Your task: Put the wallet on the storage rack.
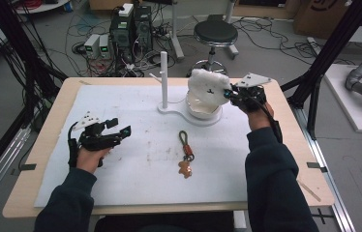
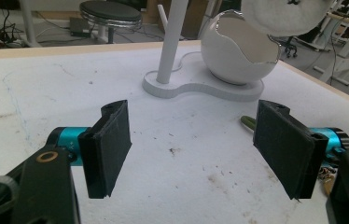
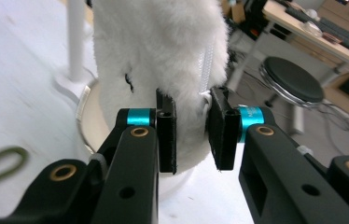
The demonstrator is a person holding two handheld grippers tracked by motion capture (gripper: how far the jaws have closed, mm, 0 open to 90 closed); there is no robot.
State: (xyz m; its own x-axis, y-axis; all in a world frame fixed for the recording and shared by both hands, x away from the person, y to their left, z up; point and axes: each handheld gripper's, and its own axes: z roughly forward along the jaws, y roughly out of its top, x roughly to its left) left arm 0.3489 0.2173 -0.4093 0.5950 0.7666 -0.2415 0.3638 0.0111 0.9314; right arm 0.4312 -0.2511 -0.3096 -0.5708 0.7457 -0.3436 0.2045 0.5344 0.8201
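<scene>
The white mat [image 1: 121, 169] covers a wooden table [image 1: 48, 145] in a room of cables and a black stool [image 1: 215, 33]; at one o'clock of the mat, a white fluffy toy [image 1: 208, 87] hangs over the eggshell bowl [image 1: 203, 110], pinched by the right gripper [image 1: 231, 93], jaws closed on its fur; the toy's face is hard to make out; at nine o'clock the left gripper [image 1: 121, 126] hovers wide open, empty; a keychain [image 1: 186, 153] lies centre.
</scene>
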